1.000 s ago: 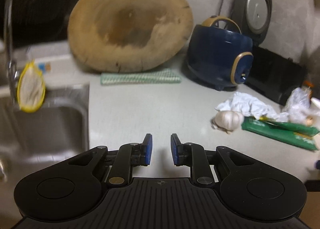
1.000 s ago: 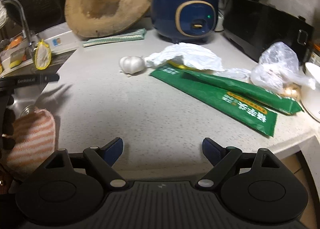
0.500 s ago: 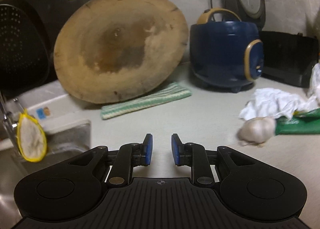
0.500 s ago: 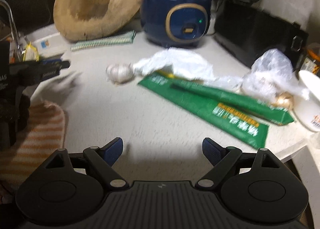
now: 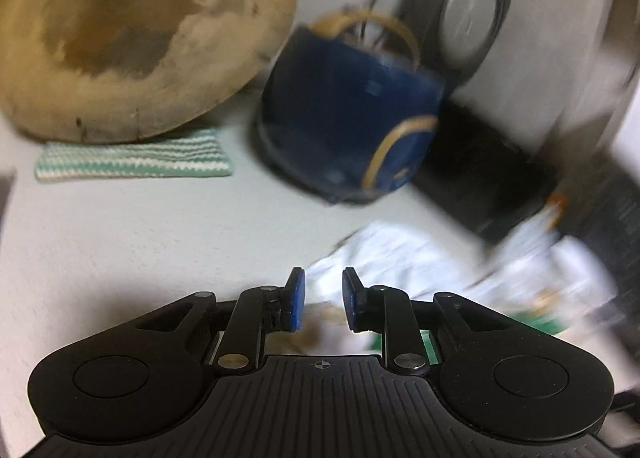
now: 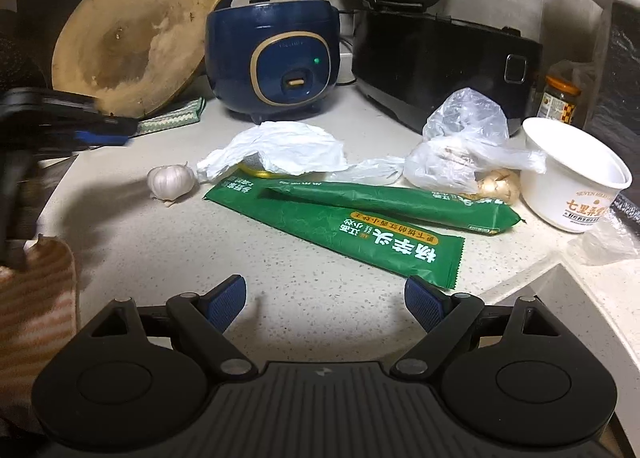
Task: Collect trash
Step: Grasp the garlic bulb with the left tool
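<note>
Trash lies on the pale counter (image 6: 132, 242): a crumpled white wrapper (image 6: 280, 150), two green packets (image 6: 360, 234), a clear plastic bag (image 6: 464, 146) and a white paper cup (image 6: 572, 174). A garlic bulb (image 6: 170, 180) sits left of them. My right gripper (image 6: 325, 304) is open and empty, low over the counter in front of the packets. My left gripper (image 5: 322, 300) has its jaws narrowly apart with nothing between them, just above the white wrapper (image 5: 400, 258); the view is blurred. It shows at the left of the right wrist view (image 6: 100, 130).
A round wooden board (image 6: 128, 38) leans on the wall over a striped green cloth (image 6: 172, 118). A blue rice cooker (image 6: 276, 54) and a black cooker (image 6: 440, 58) stand behind the trash. A jar (image 6: 558, 98) stands far right. A striped towel (image 6: 36, 298) lies left.
My left gripper has swung right, from beside the sink to over the white wrapper and garlic. My right gripper has shifted slightly and stays open.
</note>
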A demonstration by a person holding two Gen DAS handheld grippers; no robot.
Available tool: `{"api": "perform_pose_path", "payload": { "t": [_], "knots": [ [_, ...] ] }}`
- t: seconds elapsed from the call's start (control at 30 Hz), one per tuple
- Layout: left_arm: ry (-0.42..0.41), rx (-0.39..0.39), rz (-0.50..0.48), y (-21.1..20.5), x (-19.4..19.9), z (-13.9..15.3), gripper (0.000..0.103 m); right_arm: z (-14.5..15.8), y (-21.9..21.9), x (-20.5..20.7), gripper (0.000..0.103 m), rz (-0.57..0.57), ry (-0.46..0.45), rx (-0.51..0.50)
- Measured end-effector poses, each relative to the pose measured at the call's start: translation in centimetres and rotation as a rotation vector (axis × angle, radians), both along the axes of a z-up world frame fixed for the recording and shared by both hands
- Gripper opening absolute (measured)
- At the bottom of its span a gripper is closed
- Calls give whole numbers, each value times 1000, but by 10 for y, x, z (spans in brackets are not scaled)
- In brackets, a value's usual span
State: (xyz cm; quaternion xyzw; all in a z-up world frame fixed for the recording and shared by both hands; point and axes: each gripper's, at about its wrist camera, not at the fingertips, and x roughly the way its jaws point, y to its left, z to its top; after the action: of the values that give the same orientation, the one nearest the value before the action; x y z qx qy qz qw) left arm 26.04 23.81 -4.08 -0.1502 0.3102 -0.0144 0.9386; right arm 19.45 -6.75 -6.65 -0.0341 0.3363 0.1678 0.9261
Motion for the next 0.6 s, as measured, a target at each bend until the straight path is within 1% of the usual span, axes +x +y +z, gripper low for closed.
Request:
{"api": "perform_pose_path", "payload": {
  "t": [0.03, 0.07, 0.13, 0.2, 0.23, 0.27, 0.33, 0.43, 0.5, 0.53, 0.6],
  "knots": [
    [21, 47, -3, -8, 5, -5, 24, 0, 0, -2, 87, 0, -5, -6],
    [41, 67, -22, -14, 8, -10, 24, 1, 0, -3, 87, -3, -8, -12],
    [21, 78, -65, -21, 5, -15, 27, 1, -3, -5, 87, -16, -11, -19],
    [17, 120, -116, -31, 1, -16, 30, -1, -9, -5, 87, -36, 2, -12],
    [26, 128, -149, -37, -2, -17, 36, -2, -11, -5, 87, -47, 12, -6],
    [36, 133, -186, -41, -3, -17, 44, -4, -14, -4, 87, -56, 23, -1],
    [55, 166, -244, -50, -9, -19, 50, -7, -18, -2, 87, -71, 49, 15],
    [102, 220, -282, -59, -15, -29, 50, -10, -19, -2, 87, -73, 61, 29],
    [131, 207, -268, -58, -18, -37, 49, -10, -17, -5, 87, -67, 56, 26],
    [122, 187, -245, -56, -17, -39, 49, -10, -16, -5, 87, -63, 53, 26],
    [100, 113, -205, -49, -15, -37, 48, -9, -15, -6, 87, -56, 52, 25]
  ]
}}
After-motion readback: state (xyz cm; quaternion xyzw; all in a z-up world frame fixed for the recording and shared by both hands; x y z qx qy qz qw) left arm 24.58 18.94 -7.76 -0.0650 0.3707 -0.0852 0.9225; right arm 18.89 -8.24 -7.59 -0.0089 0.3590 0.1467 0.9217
